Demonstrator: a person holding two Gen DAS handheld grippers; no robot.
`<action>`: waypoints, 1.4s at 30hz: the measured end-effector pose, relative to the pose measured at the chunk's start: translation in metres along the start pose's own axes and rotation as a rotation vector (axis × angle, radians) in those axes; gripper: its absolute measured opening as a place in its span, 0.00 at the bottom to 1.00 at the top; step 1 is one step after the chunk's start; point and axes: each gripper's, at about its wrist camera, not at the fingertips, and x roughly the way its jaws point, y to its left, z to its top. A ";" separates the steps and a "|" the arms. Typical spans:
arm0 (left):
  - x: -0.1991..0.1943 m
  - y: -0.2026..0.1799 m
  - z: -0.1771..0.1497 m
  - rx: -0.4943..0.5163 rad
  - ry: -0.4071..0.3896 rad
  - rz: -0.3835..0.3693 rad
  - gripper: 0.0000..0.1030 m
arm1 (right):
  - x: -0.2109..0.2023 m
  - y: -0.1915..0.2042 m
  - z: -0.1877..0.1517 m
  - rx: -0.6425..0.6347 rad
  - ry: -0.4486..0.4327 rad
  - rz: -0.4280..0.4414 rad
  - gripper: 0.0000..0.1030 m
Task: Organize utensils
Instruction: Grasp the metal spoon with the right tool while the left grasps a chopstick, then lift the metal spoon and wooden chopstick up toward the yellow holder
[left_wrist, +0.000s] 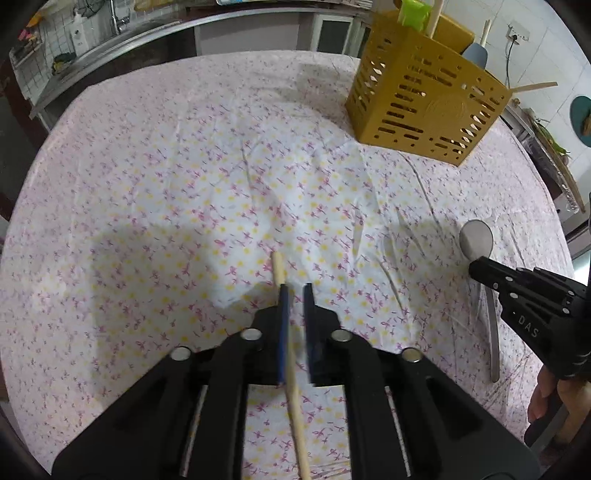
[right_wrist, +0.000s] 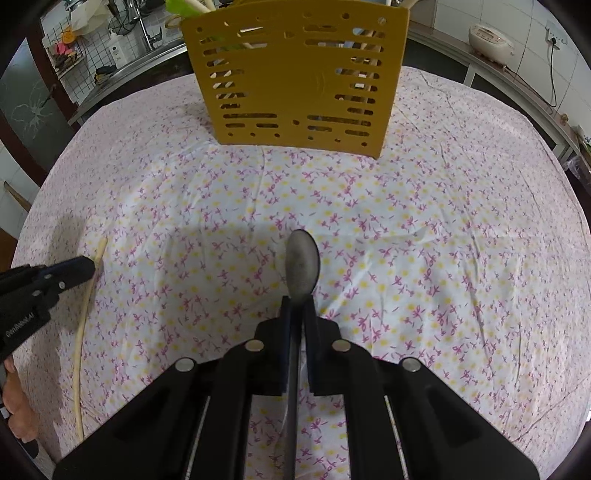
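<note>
The left claw (left_wrist: 295, 291) stands slightly parted at lower centre of its view, a wooden chopstick (left_wrist: 291, 369) between the pads, lying against the left pad and clear of the right one. The right claw (right_wrist: 298, 306) is clamped on a metal spoon (right_wrist: 303, 264), bowl pointing up-frame. A yellow slotted holder (right_wrist: 295, 74) stands at the top on the floral bench (right_wrist: 443, 221).

- wooden stick (left_wrist: 291, 354): near end cut by left wrist frame's bottom edge
- spoon (right_wrist: 303, 262): handle hidden between gripper fingers
- yellow holder (right_wrist: 295, 74): contents mostly hidden, top cropped
</note>
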 end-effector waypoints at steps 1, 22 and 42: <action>-0.003 0.004 -0.001 0.000 -0.006 0.008 0.33 | 0.001 -0.002 0.000 0.001 -0.001 0.004 0.07; 0.012 0.002 0.011 0.029 0.039 0.007 0.04 | -0.015 -0.028 0.006 0.004 -0.039 0.047 0.07; -0.089 -0.033 0.026 0.046 -0.338 -0.116 0.04 | -0.046 -0.045 0.020 -0.011 -0.149 0.117 0.08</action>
